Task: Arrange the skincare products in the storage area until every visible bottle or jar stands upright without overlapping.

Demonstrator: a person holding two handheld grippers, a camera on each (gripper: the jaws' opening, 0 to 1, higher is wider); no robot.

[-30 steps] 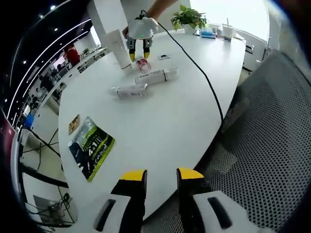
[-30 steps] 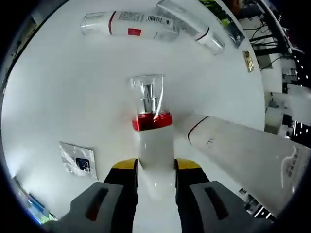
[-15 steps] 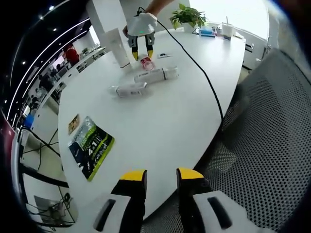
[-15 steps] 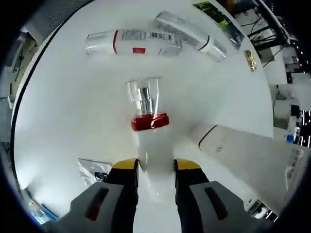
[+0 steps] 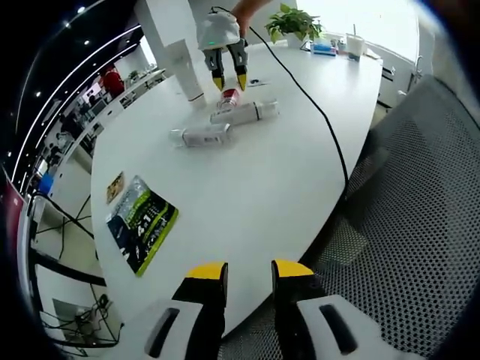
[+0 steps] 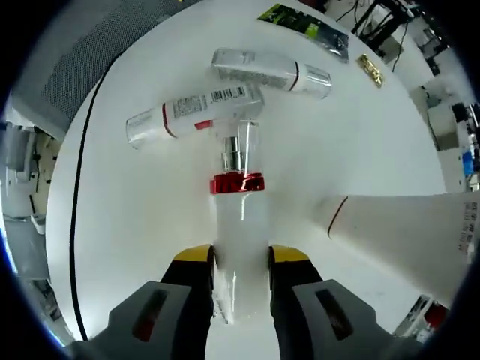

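- Your right gripper [image 6: 241, 259] is clamped on a white pump bottle with a red collar and clear cap [image 6: 240, 202]; yellow-tipped jaws press both sides of the white body, cap end pointing away from the camera.
- In the left gripper view that same bottle [image 5: 229, 97] sits under your right gripper [image 5: 230, 78] at the far end of the white round table [image 5: 247, 187], red collar showing; can't tell if its base touches the top.
- Two clear-and-white tubes with red bands lie on their sides just past the bottle: nearer one [image 6: 191, 111] w/ a barcode label, farther one [image 6: 270, 69] beyond it. They look close or touching at one end; can't tell which.
- Tall white box w/ a thin red line [image 6: 397, 232] stands just right of the bottle in the right gripper view; it's upright [image 5: 182, 69] in the left gripper view.
- Your left gripper [image 5: 249, 274] hangs over the near table edge, jaws slightly parted, nothing between them.
- Surface: glossy white, black cable [image 5: 315, 112] running across it, green-and-black packet [image 5: 141, 222] lying flat near the left edge.
- Room: grey mesh chair [image 5: 405, 225] at right, potted green plant [image 5: 291, 24] at the far end, bright window behind.
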